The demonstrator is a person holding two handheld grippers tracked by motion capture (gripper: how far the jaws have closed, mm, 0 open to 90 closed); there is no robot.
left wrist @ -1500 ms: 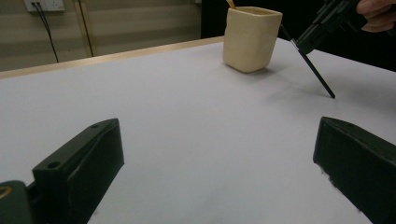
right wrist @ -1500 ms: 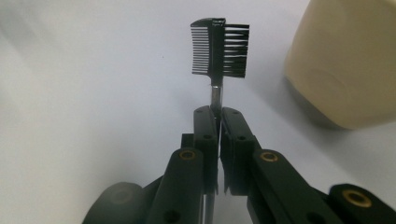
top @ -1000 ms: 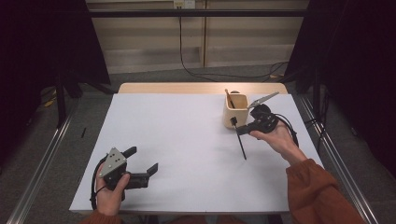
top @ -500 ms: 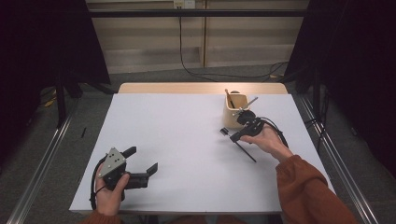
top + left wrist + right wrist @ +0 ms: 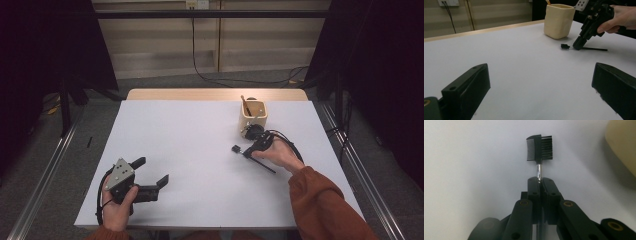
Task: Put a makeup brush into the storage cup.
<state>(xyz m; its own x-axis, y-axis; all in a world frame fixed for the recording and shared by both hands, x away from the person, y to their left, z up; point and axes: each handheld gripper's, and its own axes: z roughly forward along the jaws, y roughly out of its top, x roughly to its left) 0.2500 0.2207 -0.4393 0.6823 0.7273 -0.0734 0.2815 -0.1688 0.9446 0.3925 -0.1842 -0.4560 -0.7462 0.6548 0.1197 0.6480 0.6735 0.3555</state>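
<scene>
My right claw (image 5: 539,181) is clamped on the thin silver neck of a small black brush-and-comb tool (image 5: 539,148), its jaws pressed together just behind the head, which carries fine comb teeth on one side and short bristles on the other. In the left gripper view the head (image 5: 565,46) sits low at the white worktop (image 5: 190,150) while the slim black handle runs back behind the jaws, level just above the surface. In the high view the tool (image 5: 237,149) lies in the right half of the worktop, nearer the far edge than the near one, with my right hand (image 5: 277,154) around the claw's body. Just beyond it, toward the far right corner, stands a cream, squarish holder cup (image 5: 253,115) with a wooden stick poking out of it; tool and cup are near but apart. My left claw (image 5: 150,172) rests close to the near left corner, jaws standing wide apart with bare worktop between them, held in my left hand (image 5: 117,202).
</scene>
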